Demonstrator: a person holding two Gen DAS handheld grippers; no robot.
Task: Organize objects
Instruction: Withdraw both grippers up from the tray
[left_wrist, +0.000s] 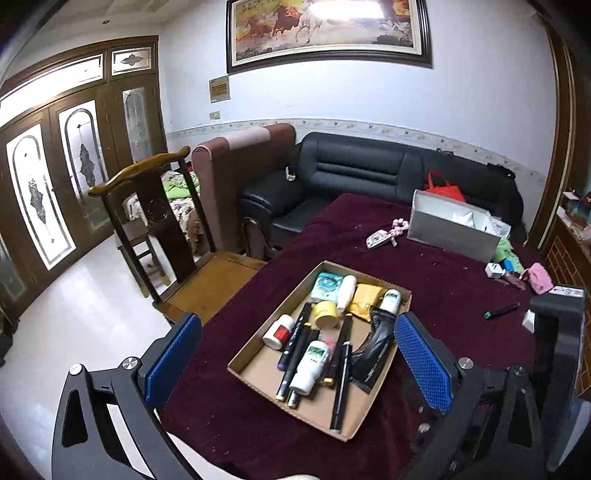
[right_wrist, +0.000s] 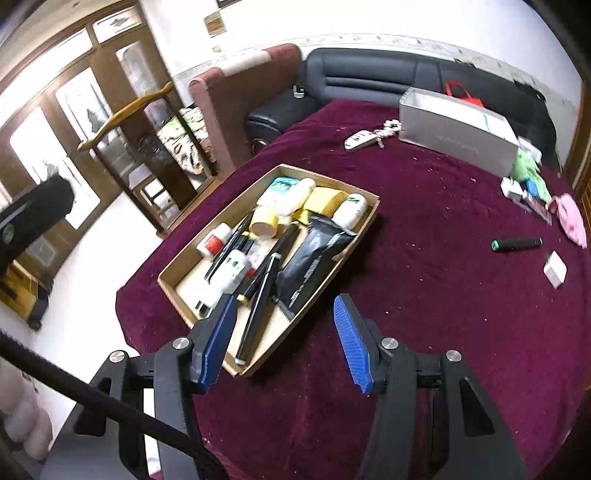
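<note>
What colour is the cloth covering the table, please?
Dark maroon tablecloth, clearest in the right wrist view.

white walls (left_wrist: 369, 96) | black sofa (left_wrist: 354, 173) | wooden chair (left_wrist: 155, 221) | pale floor (left_wrist: 74, 317)

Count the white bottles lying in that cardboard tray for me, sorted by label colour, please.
Green-label bottles: 2
Red-label bottle: 1
Plain bottle, no label showing: 1
Total: 4 white bottles in the cardboard tray
</note>
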